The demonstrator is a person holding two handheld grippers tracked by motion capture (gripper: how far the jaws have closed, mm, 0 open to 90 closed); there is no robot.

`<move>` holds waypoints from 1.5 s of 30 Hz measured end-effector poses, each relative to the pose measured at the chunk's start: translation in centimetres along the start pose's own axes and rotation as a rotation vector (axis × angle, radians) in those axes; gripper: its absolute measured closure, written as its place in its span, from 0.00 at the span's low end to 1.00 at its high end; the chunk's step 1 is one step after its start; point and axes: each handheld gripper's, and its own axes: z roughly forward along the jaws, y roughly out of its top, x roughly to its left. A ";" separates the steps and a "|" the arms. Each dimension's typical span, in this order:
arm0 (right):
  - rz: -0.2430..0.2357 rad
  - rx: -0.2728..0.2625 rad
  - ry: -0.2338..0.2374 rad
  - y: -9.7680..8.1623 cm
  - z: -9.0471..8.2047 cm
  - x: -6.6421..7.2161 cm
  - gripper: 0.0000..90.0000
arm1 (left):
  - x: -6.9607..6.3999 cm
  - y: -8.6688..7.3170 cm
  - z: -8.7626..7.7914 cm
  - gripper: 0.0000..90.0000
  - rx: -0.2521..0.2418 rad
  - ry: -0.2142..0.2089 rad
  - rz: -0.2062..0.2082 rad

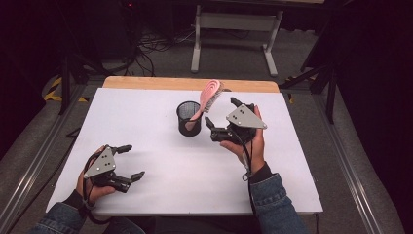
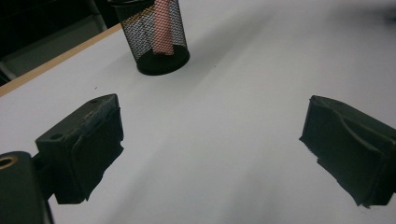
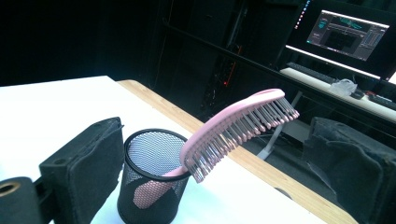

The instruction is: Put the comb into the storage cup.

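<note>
White table (image 1: pixel 170 170): pink hairbrush (image 1: pixel 210 94) leaning in black mesh cup (image 1: pixel 188 118) near far edge; left gripper (image 1: pixel 130 162) and right gripper (image 1: pixel 221 111) both wide open, empty.

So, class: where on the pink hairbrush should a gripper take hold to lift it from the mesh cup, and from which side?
Probably the brush head: it leans out over the mesh cup's rim while the handle sits buried inside. Come from above, jaws closing across the head's narrow edges.
</note>
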 end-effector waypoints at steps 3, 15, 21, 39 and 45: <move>-0.005 0.005 0.003 -0.1 -0.1 0.0 0.06 | 0.0 0.0 0.0 0.07 0.000 0.001 0.000; -0.018 0.011 0.010 -0.6 -0.7 0.0 0.06 | 0.0 0.0 0.0 0.07 -0.001 -0.001 0.000; -0.028 0.014 0.016 -0.8 -1.1 0.0 0.06 | 0.0 0.0 0.0 0.07 0.000 0.000 0.003; -0.054 0.020 0.024 -1.4 -2.2 -0.2 0.06 | 0.0 0.1 -0.1 0.07 -0.004 0.001 0.003; -0.056 0.020 0.019 -1.7 -2.7 -0.4 0.06 | 0.0 0.1 -0.1 0.07 -0.003 0.001 0.004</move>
